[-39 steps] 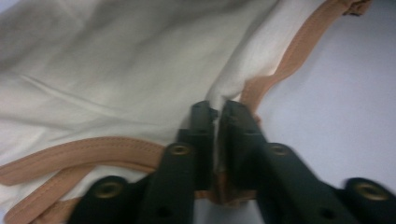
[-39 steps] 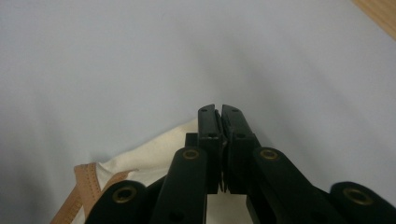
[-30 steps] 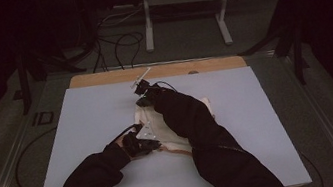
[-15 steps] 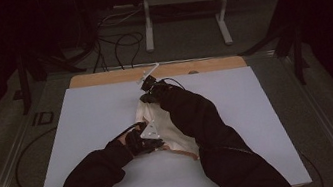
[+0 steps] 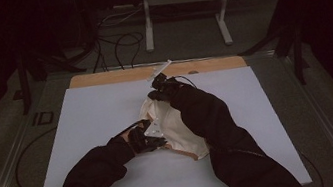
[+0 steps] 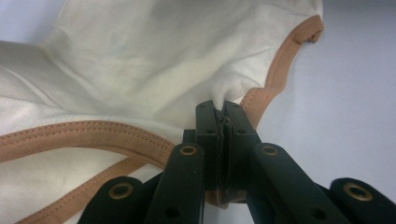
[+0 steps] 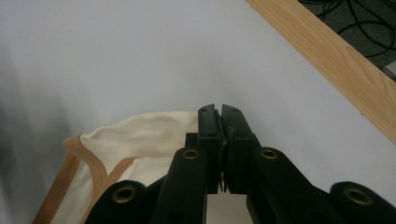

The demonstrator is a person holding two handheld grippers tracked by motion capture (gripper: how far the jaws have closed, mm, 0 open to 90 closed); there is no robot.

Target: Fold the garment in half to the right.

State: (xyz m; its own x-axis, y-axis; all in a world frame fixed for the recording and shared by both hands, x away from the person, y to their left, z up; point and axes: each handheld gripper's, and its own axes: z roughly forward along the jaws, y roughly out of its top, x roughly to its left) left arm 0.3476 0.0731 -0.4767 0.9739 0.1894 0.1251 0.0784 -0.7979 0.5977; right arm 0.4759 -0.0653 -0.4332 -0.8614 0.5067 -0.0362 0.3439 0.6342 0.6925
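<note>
Pinching cloth (image 6: 140, 60) btwn L claw (image 6: 220, 109) jaws

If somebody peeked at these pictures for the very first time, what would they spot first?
Probably the cream cloth with the tan trim, bunched up in the middle of the pale table. Next, the two dark-sleeved arms reaching in from the bottom, each hand with a black tool pinching that cloth: the left tool is clamped on the fabric right beside the tan edge, and the right tool grips the far side of the cloth, nearer the wooden strip at the table's back edge.
</note>
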